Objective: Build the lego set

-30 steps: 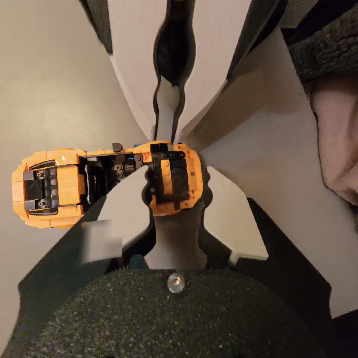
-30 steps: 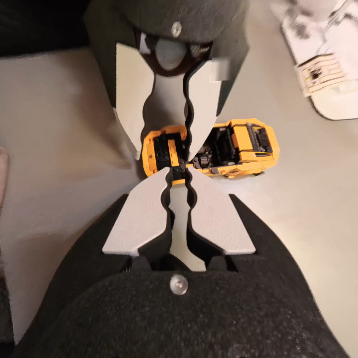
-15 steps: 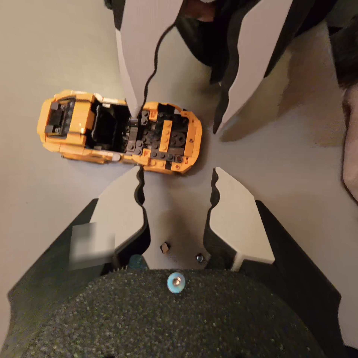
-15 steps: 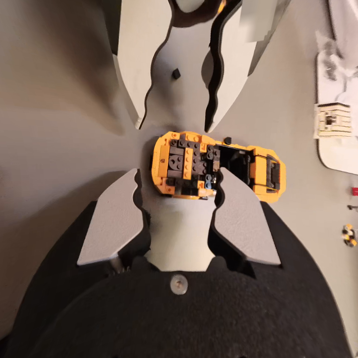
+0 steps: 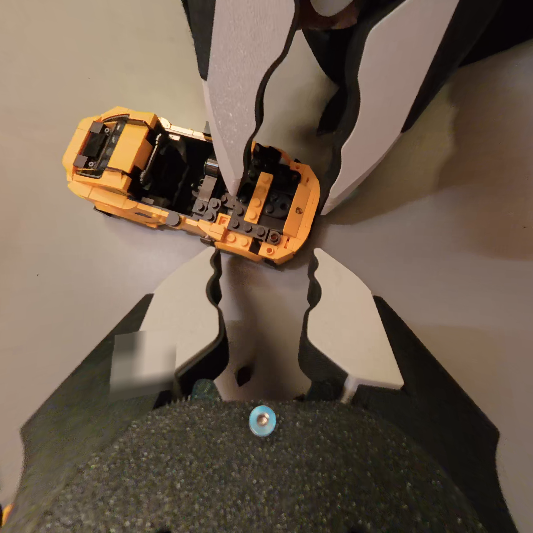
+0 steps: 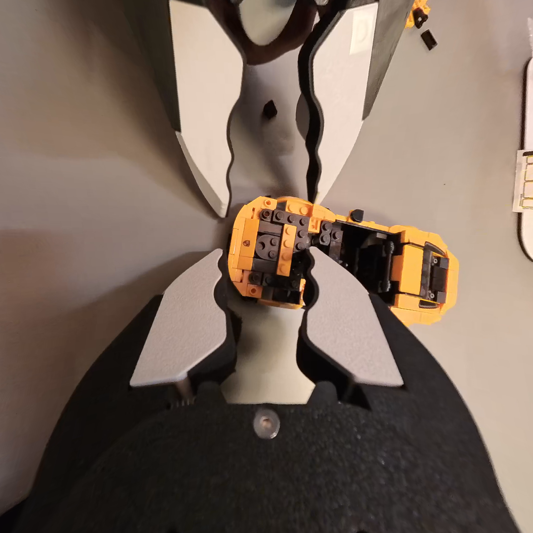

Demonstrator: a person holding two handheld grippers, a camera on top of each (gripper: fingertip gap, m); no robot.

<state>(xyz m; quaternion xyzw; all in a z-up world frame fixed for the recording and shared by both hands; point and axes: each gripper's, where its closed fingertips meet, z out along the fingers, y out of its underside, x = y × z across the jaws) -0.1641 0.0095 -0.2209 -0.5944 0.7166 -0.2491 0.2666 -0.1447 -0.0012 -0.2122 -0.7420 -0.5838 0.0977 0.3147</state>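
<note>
Orange lego car, part-built, on grey table. Left wrist view: left gripper spread wide, empty, just short of the car's side. Right wrist view: right gripper wide apart, straddling the car's studded end; whether its fingers touch is unclear.

Indoor hobby or work desk, warm lamp light. Plain grey tabletop; half-built orange lego car; loose bricks; white printed sheet at the edge.
</note>
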